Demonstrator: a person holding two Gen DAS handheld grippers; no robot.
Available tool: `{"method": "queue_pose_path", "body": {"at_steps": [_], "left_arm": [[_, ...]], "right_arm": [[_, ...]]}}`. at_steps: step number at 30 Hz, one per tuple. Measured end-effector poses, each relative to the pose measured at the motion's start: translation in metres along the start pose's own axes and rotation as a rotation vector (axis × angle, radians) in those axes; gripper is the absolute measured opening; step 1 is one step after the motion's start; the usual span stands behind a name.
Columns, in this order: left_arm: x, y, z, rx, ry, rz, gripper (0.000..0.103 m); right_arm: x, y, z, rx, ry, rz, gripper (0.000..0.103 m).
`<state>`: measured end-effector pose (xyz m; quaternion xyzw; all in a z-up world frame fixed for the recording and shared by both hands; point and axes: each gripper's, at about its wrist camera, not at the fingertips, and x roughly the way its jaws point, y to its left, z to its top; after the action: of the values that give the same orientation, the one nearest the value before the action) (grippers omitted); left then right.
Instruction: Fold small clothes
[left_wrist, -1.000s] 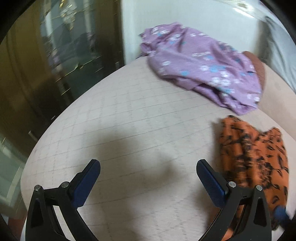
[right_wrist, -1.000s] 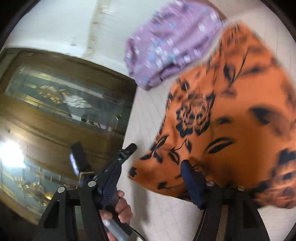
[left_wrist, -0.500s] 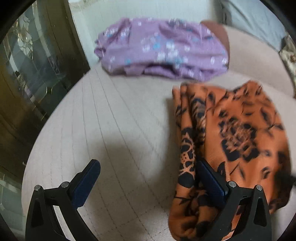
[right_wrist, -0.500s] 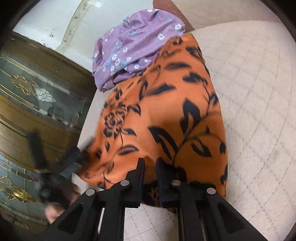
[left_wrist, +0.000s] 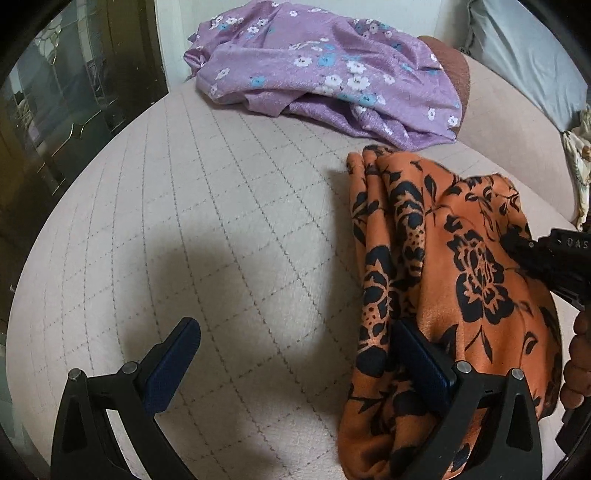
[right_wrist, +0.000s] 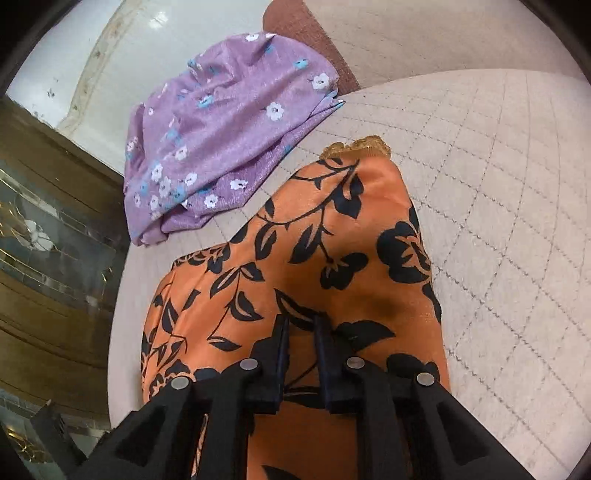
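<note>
An orange garment with a black flower print lies bunched on the pale quilted bed at the right of the left wrist view. My left gripper is open, its right finger against the garment's near left edge, its left finger over bare quilt. In the right wrist view the same orange garment stretches away from my right gripper, whose jaws are nearly together and pinch its near edge. The right gripper's body also shows in the left wrist view, over the garment.
A purple garment with small white and blue flowers lies heaped at the far side of the bed, also in the right wrist view. A dark wood and glass cabinet stands left. A grey pillow lies far right.
The right gripper closed on the orange garment's edge and drew it out lengthwise. The left gripper swung right until its right finger reached the garment, staying open.
</note>
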<state>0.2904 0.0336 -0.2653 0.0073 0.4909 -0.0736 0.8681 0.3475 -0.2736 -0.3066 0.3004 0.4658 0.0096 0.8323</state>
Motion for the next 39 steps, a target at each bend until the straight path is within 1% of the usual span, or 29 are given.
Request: {"method": "queue_pose_path", "body": {"at_steps": [2,3,4,5,6,7,8,9,10,11,13,15,17,19,20,21,23,24,26,28,30,33,35,36,37,38,39], "left_arm": [[-0.005,0.003,0.006,-0.018,-0.022,-0.026,0.103],[-0.010,0.006,0.007,-0.033,-0.038,-0.048,0.103],[-0.016,0.008,0.008,-0.045,-0.056,-0.073,0.103],[-0.020,0.009,0.008,-0.052,-0.071,-0.097,0.103],[-0.022,0.010,0.009,-0.053,-0.079,-0.111,0.103],[-0.023,0.009,0.010,-0.051,-0.084,-0.125,0.103],[-0.024,0.007,0.011,-0.047,-0.083,-0.135,0.103],[-0.023,0.006,0.012,-0.045,-0.081,-0.138,0.103],[-0.022,0.005,0.013,-0.047,-0.077,-0.142,0.103],[-0.022,0.005,0.013,-0.051,-0.072,-0.150,0.103],[-0.016,0.004,0.015,-0.072,-0.038,-0.186,0.103],[-0.009,0.005,0.015,-0.098,0.005,-0.231,0.103],[0.002,0.006,0.014,-0.132,0.063,-0.296,0.103],[0.012,0.004,0.011,-0.150,0.111,-0.330,0.103],[0.019,0.003,0.010,-0.162,0.143,-0.353,0.103],[0.022,0.002,0.010,-0.169,0.160,-0.369,0.103],[0.023,0.002,0.010,-0.177,0.162,-0.386,0.103],[0.023,0.001,0.010,-0.178,0.164,-0.396,0.103],[0.025,0.000,0.011,-0.194,0.179,-0.435,0.103],[0.026,-0.003,0.012,-0.201,0.177,-0.440,0.103],[0.028,-0.009,0.014,-0.188,0.179,-0.448,0.103],[0.030,-0.022,0.014,-0.160,0.183,-0.482,0.103],[0.032,-0.032,0.013,-0.134,0.184,-0.491,0.103],[0.032,-0.037,0.012,-0.115,0.176,-0.477,0.103],[0.031,-0.041,0.011,-0.097,0.166,-0.466,0.102],[0.030,-0.045,0.011,-0.081,0.160,-0.464,0.094],[0.030,-0.047,0.010,-0.072,0.159,-0.452,0.090]], "right_arm": [[-0.008,0.003,0.001,-0.007,0.018,0.019,0.020],[-0.014,0.000,0.001,0.003,0.029,0.055,0.024],[-0.020,-0.004,-0.002,0.017,0.034,0.084,0.031],[-0.031,-0.012,-0.003,0.048,0.027,0.135,0.035],[-0.038,-0.016,-0.007,0.062,0.014,0.159,0.053],[-0.048,-0.022,-0.010,0.076,-0.015,0.189,0.074],[-0.059,-0.028,-0.013,0.078,-0.053,0.199,0.080],[-0.067,-0.031,-0.016,0.074,-0.082,0.187,0.081],[-0.075,-0.037,-0.019,0.063,-0.105,0.169,0.081],[-0.078,-0.043,-0.020,0.056,-0.098,0.162,0.081],[-0.078,-0.057,-0.025,0.072,-0.059,0.176,0.081],[-0.071,-0.071,-0.029,0.108,-0.021,0.204,0.081],[-0.064,-0.084,-0.033,0.146,0.006,0.249,0.081],[-0.056,-0.098,-0.039,0.187,0.038,0.304,0.081],[-0.050,-0.101,-0.041,0.203,0.056,0.324,0.081],[-0.044,-0.103,-0.042,0.213,0.069,0.331,0.081],[-0.032,-0.103,-0.045,0.212,0.091,0.344,0.081],[-0.031,-0.101,-0.045,0.202,0.085,0.356,0.081],[-0.026,-0.093,-0.044,0.178,0.088,0.375,0.081],[-0.019,-0.084,-0.043,0.152,0.104,0.382,0.081],[-0.011,-0.073,-0.042,0.122,0.108,0.368,0.081],[-0.002,-0.059,-0.040,0.087,0.094,0.335,0.081],[0.002,-0.054,-0.038,0.079,0.082,0.320,0.078],[0.003,-0.052,-0.038,0.074,0.077,0.311,0.075],[0.004,-0.049,-0.038,0.067,0.070,0.299,0.071],[0.005,-0.047,-0.039,0.060,0.061,0.288,0.069],[0.004,-0.047,-0.040,0.049,0.053,0.277,0.066]]}}
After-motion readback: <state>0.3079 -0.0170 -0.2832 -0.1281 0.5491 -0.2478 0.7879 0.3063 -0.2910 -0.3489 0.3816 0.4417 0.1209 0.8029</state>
